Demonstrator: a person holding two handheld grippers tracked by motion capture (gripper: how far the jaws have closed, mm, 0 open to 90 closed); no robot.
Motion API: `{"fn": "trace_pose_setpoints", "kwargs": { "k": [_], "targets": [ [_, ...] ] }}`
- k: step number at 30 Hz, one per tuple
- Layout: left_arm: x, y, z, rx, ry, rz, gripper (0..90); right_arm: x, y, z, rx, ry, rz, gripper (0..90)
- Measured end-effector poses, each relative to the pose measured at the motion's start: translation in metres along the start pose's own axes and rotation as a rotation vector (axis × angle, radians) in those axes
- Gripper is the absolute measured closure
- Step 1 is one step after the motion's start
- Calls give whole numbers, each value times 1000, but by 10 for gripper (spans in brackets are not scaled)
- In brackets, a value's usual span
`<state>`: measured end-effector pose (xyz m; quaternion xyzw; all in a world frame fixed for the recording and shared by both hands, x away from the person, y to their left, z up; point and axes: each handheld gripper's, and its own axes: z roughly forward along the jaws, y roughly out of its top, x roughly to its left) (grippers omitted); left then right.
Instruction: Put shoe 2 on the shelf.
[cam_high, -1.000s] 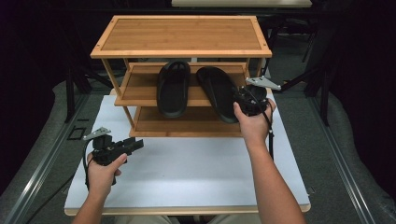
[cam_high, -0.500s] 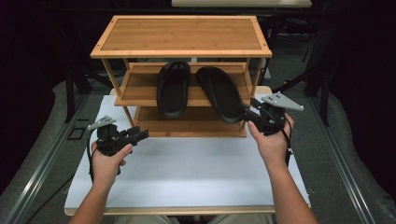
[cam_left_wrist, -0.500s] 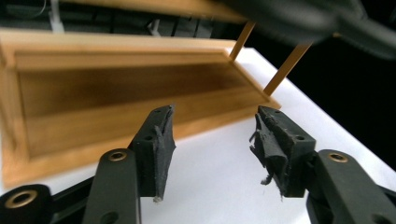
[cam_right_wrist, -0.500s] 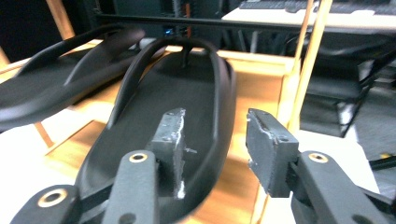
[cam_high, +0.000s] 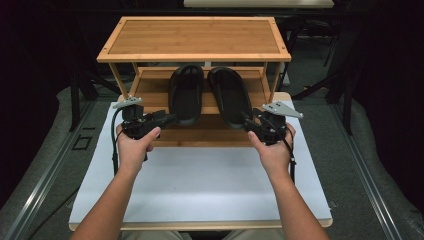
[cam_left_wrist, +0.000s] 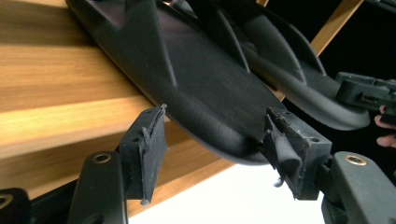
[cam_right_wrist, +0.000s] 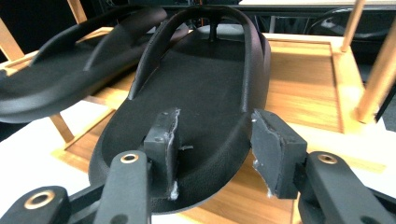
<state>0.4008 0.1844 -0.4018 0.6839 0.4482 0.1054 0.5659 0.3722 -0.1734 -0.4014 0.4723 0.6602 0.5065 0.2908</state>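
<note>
Two black sandals lie side by side on the middle shelf of a bamboo rack (cam_high: 195, 37). The heel of the left sandal (cam_high: 186, 92) (cam_left_wrist: 205, 93) overhangs the shelf edge. My left gripper (cam_high: 167, 119) (cam_left_wrist: 217, 151) is right at that heel, jaws wide after just opening, with the heel's tip between the pads. My right gripper (cam_high: 247, 122) (cam_right_wrist: 217, 149) is at the heel of the right sandal (cam_high: 231, 95) (cam_right_wrist: 196, 93). Its jaws have just been opening: one pad hovers over the footbed and the other stands outside the rim, neither pressing.
The rack stands at the back of a white table top (cam_high: 200, 185) and has a lower shelf (cam_high: 200, 135) under the sandals. Its wooden posts (cam_right_wrist: 378, 79) flank the shelf. Dark floor and metal stands surround the table.
My left hand rose from the table to the left sandal's heel. My right hand drew back and down from the right sandal, and its jaws opened off the heel. The sandal stays on the shelf.
</note>
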Motion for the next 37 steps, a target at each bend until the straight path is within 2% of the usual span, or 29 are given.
{"fn": "trace_pose_setpoints", "kwargs": {
  "k": [2,4,5,6,9,11,12,14,15,16,18,20,21,24,25,27,28,29,31,34,35,37],
  "targets": [
    [0,1,4,-5,-17,1,450,5,0,7,-14,1,22,519],
    [1,2,5,-1,-28,4,464,8,1,10,-19,-9,25,518],
    [2,2,6,-1,-44,-6,515,12,0,15,-30,-8,30,516],
    [3,2,7,2,-55,-13,515,12,0,15,-30,-8,30,516],
    [3,5,10,8,-46,-5,523,17,0,23,-48,-17,52,510],
    [3,8,11,13,-29,6,522,21,0,28,-63,-16,65,490],
    [2,9,11,16,-20,13,521,23,0,29,-60,6,71,476],
    [1,11,12,23,0,32,518,27,0,32,-64,18,72,457],
    [1,13,12,26,19,43,515,31,1,33,-57,47,60,446],
    [1,13,12,26,19,43,513,33,1,33,-56,47,56,443],
    [2,15,9,26,65,58,514,34,1,33,-57,48,44,440],
    [2,15,6,27,71,59,496,34,1,32,-58,53,40,446],
    [2,14,4,18,63,54,496,34,1,30,-60,65,34,446],
    [3,13,-6,3,52,46,487,34,3,21,-84,61,17,450],
    [3,12,-9,-4,48,47,485,34,4,16,-65,75,9,470],
    [1,10,-17,-4,41,58,482,35,4,14,-58,70,2,473],
    [0,6,-23,-13,30,60,481,35,5,7,-50,63,-22,479],
    [0,6,-23,-13,30,60,480,35,5,7,-50,63,-22,479],
    [0,1,-31,-16,23,61,475,36,5,-6,-54,64,-47,479],
    [0,-8,-43,-20,15,68,474,36,4,-16,-49,67,-63,477],
    [2,-14,-51,-18,19,70,466,36,2,-26,-48,63,-84,476],
    [3,-18,-55,-16,23,73,462,35,0,-31,-48,66,-89,475]
  ]
}}
